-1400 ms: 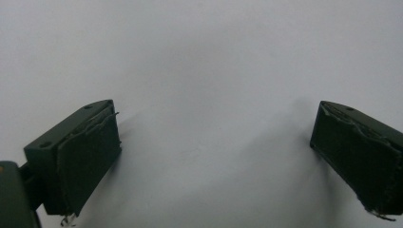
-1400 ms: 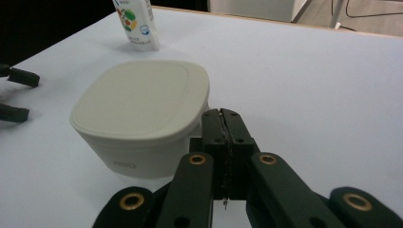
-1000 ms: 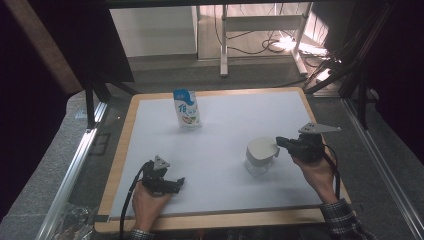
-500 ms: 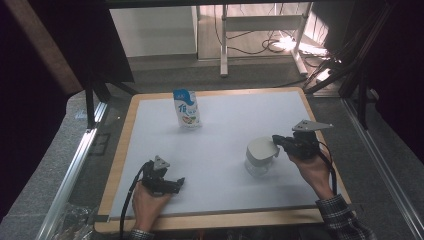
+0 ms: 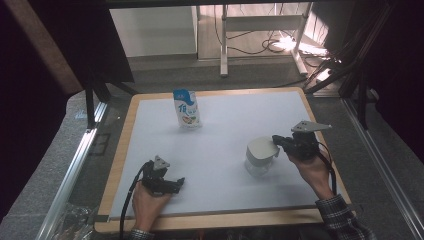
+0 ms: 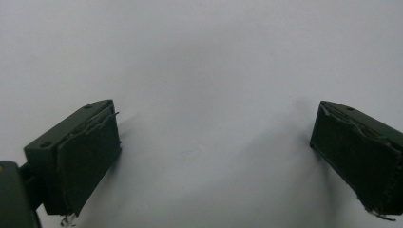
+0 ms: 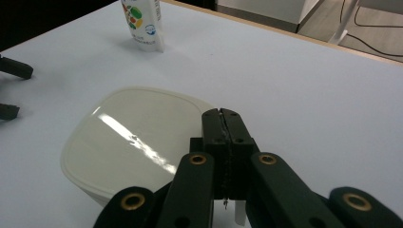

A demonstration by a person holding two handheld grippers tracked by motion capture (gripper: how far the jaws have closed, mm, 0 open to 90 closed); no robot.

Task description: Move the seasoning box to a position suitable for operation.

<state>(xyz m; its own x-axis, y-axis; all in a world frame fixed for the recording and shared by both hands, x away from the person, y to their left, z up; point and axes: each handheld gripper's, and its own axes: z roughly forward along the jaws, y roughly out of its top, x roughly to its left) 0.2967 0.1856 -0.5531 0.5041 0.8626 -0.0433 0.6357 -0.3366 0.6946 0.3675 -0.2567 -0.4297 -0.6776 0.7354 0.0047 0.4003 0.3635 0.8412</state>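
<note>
Right tongs [image 7: 222, 124] (pinched together) over lidded container [image 7: 135, 142].

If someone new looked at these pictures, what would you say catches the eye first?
Probably the white lidded container at the right of the white table, with the right gripper shut at its edge, seemingly on a handle or tab. Next, the colourful upright pouch at the far side, and the left gripper resting open near the front edge.

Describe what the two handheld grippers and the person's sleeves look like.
Both are black. The left gripper has flat rectangular fingers with frayed pad edges, a small grey plate and a black cable. The right gripper carries a grey three-cornered plate, brass-coloured rivets and a black cable. The right sleeve is plaid.
</note>
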